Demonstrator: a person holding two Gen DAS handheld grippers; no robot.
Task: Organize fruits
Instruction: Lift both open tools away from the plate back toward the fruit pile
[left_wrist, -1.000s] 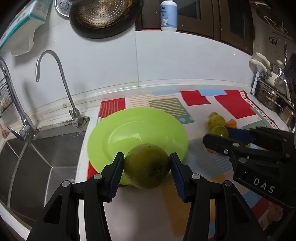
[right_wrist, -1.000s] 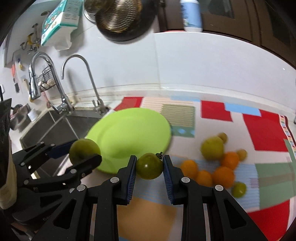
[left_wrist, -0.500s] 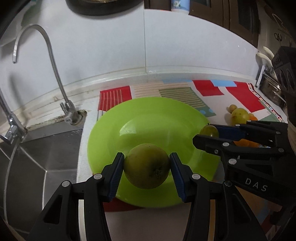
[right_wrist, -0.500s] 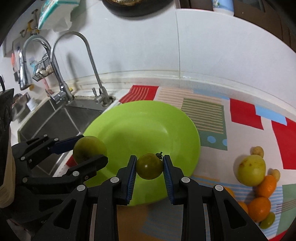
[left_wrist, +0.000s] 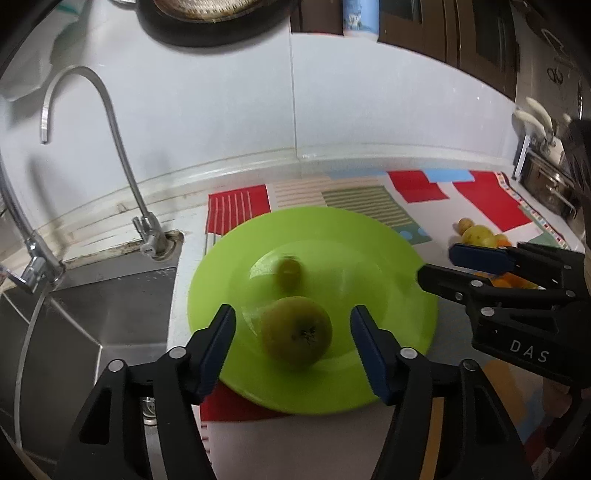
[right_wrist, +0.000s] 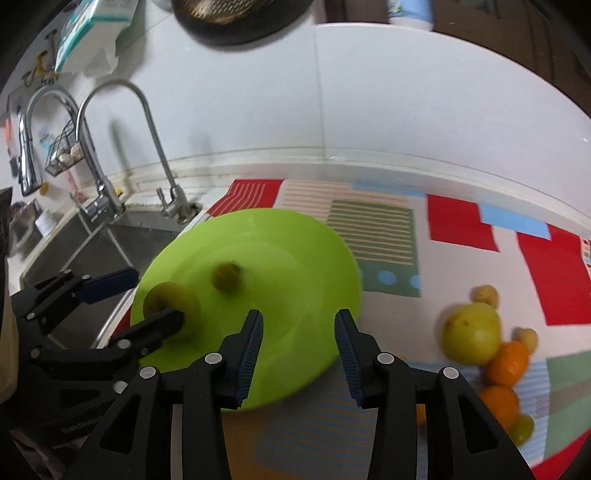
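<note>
1. The lime-green plate (left_wrist: 388, 295) sits at the patterned mat's (right_wrist: 461, 221) sink-side edge.
2. Left gripper (left_wrist: 291, 345): jaws have just been opening, clear of the large green fruit (left_wrist: 297, 332) between them, near the plate's front rim.
3. Right gripper (right_wrist: 299, 343): jaws have just been opening, empty; the small green fruit (right_wrist: 226, 275) lies mid-plate.

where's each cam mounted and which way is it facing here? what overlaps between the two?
Left wrist: on the left gripper, looking forward and down at the green plate beside the sink; its own open fingers show, and the right gripper at right.
Right wrist: on the right gripper, same heading from further right; its own open fingers show, left gripper at left, loose fruit pile at right.
Shared: plate, large green fruit, small green fruit, faucet, patterned mat.
</note>
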